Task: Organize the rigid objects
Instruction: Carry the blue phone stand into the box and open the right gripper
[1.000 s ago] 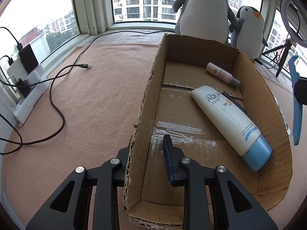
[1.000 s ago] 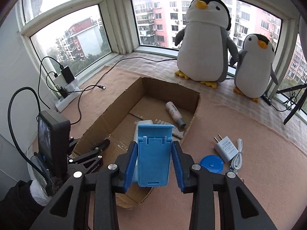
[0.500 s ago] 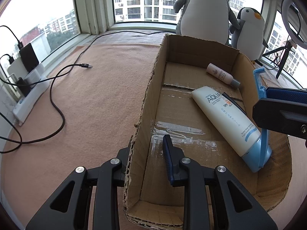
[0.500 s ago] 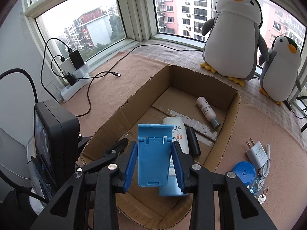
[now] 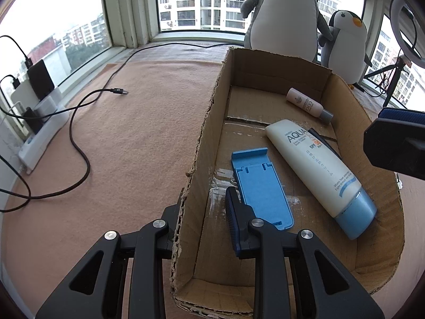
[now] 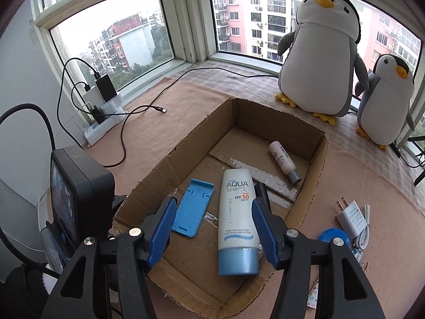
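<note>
Left gripper (image 5: 204, 207) clamps the cardboard box (image 5: 205, 122) wall; blue phone stand (image 6: 193, 208) lies flat inside, beside the sunscreen tube (image 6: 237, 220). Right gripper (image 6: 213, 228), jaws just opened and empty, should lift clear without snagging either.

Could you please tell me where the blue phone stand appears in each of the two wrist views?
Left wrist: blue phone stand lies flat on the box floor, lower centre, left of the sunscreen tube.
Right wrist: stand lies left of centre.
Shared landmark: the sunscreen tube.

two plush penguins (image 6: 318, 53), one cardboard box (image 6: 316, 175), two tubes (image 6: 236, 212)
</note>
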A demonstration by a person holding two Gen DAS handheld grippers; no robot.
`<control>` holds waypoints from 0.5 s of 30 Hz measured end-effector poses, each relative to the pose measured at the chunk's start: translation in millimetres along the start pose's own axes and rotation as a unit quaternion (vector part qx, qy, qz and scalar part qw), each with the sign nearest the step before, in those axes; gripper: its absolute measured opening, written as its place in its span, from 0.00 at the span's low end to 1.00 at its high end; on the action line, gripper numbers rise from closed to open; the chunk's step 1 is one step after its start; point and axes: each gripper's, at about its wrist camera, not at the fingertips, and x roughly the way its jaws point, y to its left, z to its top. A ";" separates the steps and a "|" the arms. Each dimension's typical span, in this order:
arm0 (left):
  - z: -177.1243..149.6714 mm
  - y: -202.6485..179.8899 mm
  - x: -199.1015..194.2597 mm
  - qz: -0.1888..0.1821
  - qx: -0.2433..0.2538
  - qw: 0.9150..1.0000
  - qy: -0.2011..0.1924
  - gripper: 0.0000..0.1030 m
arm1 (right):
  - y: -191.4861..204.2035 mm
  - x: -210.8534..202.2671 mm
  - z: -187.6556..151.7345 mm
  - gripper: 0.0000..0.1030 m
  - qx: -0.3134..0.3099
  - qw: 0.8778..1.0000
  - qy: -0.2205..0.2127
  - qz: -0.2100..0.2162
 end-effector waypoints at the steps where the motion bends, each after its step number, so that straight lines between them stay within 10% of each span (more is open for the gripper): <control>1: 0.0 0.1 0.1 0.000 0.000 1.000 0.000 0.23 | -1.0 -0.5 0.0 0.54 0.002 1.000 -0.001 0.000; 15: 0.0 0.8 -0.2 0.001 0.001 1.000 0.000 0.23 | -13.9 -13.0 -3.0 0.54 0.017 1.000 -0.011 -0.011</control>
